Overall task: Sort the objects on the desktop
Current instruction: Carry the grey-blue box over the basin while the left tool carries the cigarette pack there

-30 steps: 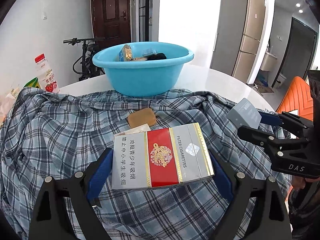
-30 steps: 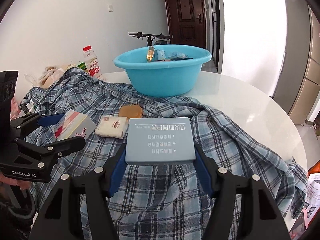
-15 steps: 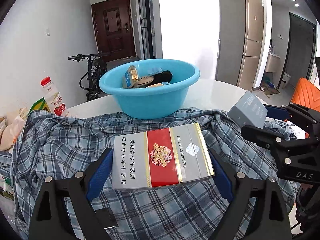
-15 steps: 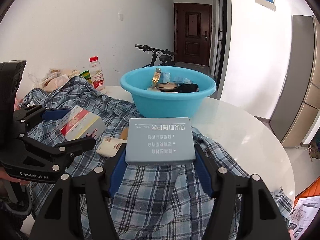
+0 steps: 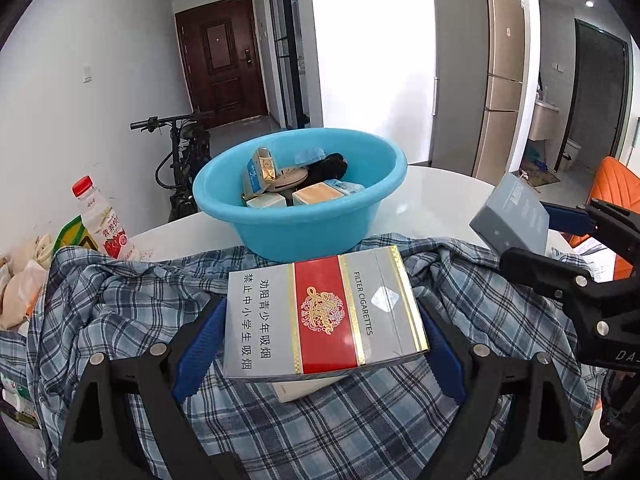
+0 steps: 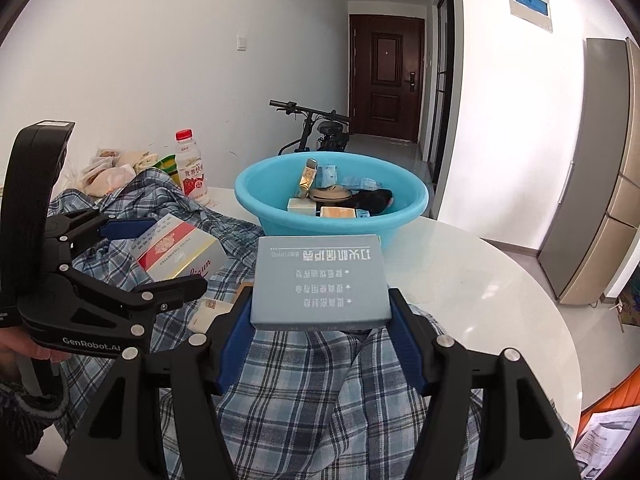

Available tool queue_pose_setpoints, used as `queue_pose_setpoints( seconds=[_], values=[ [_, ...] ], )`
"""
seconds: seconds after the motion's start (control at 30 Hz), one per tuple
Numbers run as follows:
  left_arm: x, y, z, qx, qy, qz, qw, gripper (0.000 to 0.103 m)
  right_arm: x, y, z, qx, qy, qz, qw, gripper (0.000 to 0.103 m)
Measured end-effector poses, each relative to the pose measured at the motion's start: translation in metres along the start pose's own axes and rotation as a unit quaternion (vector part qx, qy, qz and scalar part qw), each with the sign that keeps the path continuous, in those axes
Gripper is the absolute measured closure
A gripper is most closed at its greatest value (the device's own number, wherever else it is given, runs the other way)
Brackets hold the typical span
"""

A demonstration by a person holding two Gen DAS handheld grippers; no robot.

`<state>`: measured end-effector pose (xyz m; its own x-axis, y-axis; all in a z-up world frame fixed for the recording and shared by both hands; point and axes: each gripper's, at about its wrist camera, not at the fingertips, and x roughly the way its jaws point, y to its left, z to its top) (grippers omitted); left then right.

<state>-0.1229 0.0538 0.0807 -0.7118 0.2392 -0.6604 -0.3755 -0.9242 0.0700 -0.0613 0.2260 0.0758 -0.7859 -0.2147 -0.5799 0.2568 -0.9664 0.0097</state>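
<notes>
Left tongs (image 5: 324, 344) pinching cigarette carton (image 5: 322, 316), right tongs (image 6: 320, 320) pinching grey box (image 6: 320, 282); hand (image 6: 24, 346) visible from right wrist only.

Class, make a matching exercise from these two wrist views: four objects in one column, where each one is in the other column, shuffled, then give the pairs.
Objects
1. silver and red cigarette carton
2. grey-blue flat box
3. round light-blue plastic basin
4. red-capped drink bottle

Places
A. on the white table, left of the basin
B. clamped in the right gripper
C. behind the plaid cloth, holding small boxes
D. clamped in the left gripper

Pairs: 1-D, 2-B, 3-C, 4-A
</notes>
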Motion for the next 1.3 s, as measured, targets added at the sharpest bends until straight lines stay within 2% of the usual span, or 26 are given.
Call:
queue_pose_setpoints(
  seconds=[0.17,0.33,0.5,0.67,0.8,0.87,1.03,1.2,1.3],
  values=[
    [-0.006,0.004,0.02,-0.001,-0.02,0.0,0.9998,0.011,0.006,-0.006,0.011,0.009,0.005,0.016,1.0,0.041],
    [-0.009,0.011,0.047,-0.016,-0.049,0.007,0.9987,0.011,0.008,-0.016,0.032,0.011,-0.009,0.019,1.0,0.041],
    [-0.002,0.013,0.069,-0.014,-0.059,0.015,0.998,0.011,0.009,-0.024,0.057,0.017,-0.029,0.021,0.999,0.041],
    [0.008,0.019,0.088,-0.019,-0.062,0.006,0.9979,0.011,0.02,-0.023,0.075,0.01,-0.04,0.013,0.999,0.041],
    [0.03,0.026,0.107,-0.008,-0.038,-0.011,0.9992,0.011,0.041,-0.024,0.089,0.008,-0.029,0.009,1.0,0.041],
    [0.048,0.033,0.116,-0.022,-0.013,-0.029,0.9993,0.011,0.051,-0.025,0.097,0.008,-0.027,0.006,1.0,0.041],
    [0.087,0.056,0.136,-0.057,0.024,-0.034,0.9975,0.011,0.076,-0.027,0.116,0.016,-0.035,-0.009,0.999,0.041],
    [0.108,0.082,0.154,-0.074,0.017,0.008,0.9971,0.011,0.097,-0.033,0.13,0.021,-0.026,-0.003,0.999,0.041],
    [0.126,0.094,0.166,-0.081,0.021,0.006,0.9965,0.011,0.109,-0.042,0.14,0.023,-0.02,-0.006,1.0,0.041]
  ],
)
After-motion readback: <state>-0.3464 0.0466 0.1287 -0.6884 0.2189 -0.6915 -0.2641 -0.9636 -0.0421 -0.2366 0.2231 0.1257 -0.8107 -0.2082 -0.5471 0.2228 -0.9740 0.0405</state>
